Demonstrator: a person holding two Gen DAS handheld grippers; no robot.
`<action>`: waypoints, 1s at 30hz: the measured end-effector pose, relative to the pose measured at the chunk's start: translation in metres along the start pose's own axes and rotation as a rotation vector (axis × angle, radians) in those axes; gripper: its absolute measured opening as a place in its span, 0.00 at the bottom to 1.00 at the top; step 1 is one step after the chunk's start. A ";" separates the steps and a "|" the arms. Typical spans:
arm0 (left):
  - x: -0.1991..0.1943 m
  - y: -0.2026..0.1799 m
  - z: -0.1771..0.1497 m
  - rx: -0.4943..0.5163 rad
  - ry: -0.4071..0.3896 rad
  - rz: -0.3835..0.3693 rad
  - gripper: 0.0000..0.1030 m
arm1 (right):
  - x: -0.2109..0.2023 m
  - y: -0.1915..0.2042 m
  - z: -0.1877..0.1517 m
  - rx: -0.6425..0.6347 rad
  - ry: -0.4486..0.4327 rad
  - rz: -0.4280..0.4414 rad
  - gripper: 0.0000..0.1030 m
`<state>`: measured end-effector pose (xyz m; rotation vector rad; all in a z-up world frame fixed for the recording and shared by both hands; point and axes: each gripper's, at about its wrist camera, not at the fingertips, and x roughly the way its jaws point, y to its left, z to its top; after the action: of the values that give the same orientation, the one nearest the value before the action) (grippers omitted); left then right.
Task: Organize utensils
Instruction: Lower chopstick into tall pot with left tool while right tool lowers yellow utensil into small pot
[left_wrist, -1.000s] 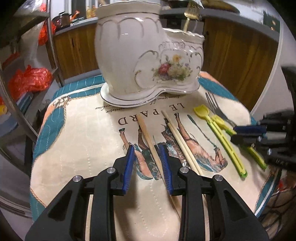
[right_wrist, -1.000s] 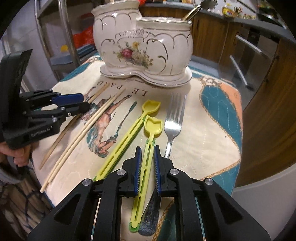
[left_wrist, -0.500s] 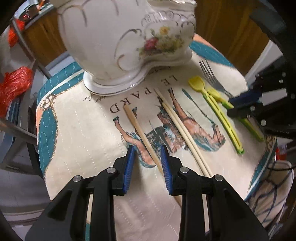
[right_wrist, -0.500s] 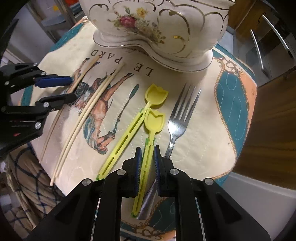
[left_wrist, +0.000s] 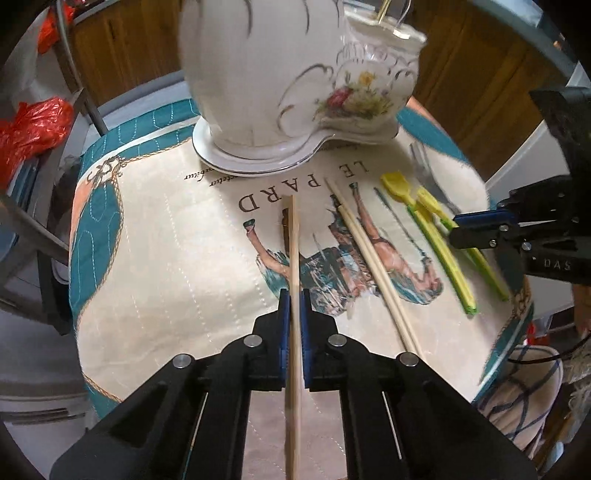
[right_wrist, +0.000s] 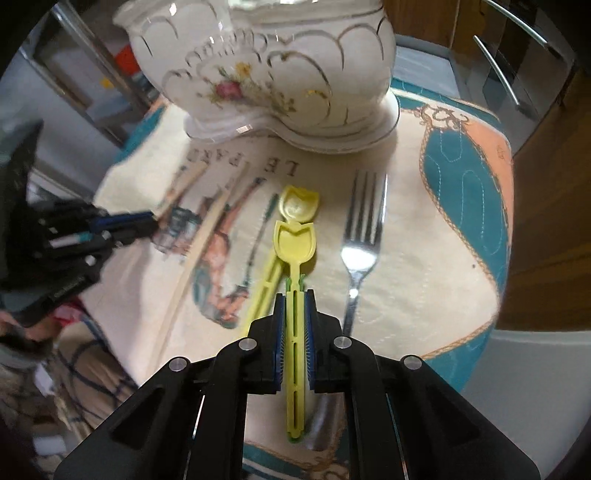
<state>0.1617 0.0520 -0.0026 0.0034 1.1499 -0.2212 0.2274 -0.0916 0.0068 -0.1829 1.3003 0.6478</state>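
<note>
My left gripper (left_wrist: 294, 295) is shut on a single wooden chopstick (left_wrist: 293, 236), which points at the white floral utensil holder (left_wrist: 295, 74) and throws a thin shadow on the mat. A pair of pale chopsticks (left_wrist: 369, 254) lies to its right. My right gripper (right_wrist: 295, 295) is closing, and its pads press on the handle of a yellow plastic spoon (right_wrist: 294, 243). A second yellow spoon (right_wrist: 297, 203) lies partly under it, and a steel fork (right_wrist: 360, 236) lies to the right. Both grippers sit just short of the holder (right_wrist: 277, 66).
A quilted mat with a printed picture (left_wrist: 166, 258) covers the small round table. Red bags on a metal rack (left_wrist: 29, 129) stand to the left, and wooden cabinets (left_wrist: 480, 74) stand behind. A person's checked clothing (right_wrist: 92, 369) shows below the table's edge.
My left gripper has shut on the single chopstick, which now lies straight between the pads. Both grippers have moved closer to the holder and tipped further down. The right pads have tightened on the spoon.
</note>
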 end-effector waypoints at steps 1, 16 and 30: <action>-0.003 0.003 -0.003 -0.016 -0.018 -0.029 0.05 | -0.003 -0.003 -0.001 0.013 -0.021 0.020 0.10; -0.047 -0.002 -0.018 -0.117 -0.324 -0.152 0.05 | -0.043 -0.020 -0.031 0.106 -0.294 0.187 0.10; -0.100 -0.008 0.001 -0.144 -0.707 -0.148 0.05 | -0.092 0.000 -0.019 0.072 -0.665 0.228 0.10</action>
<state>0.1218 0.0619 0.0894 -0.2685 0.4584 -0.2432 0.2005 -0.1323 0.0869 0.2317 0.7020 0.7693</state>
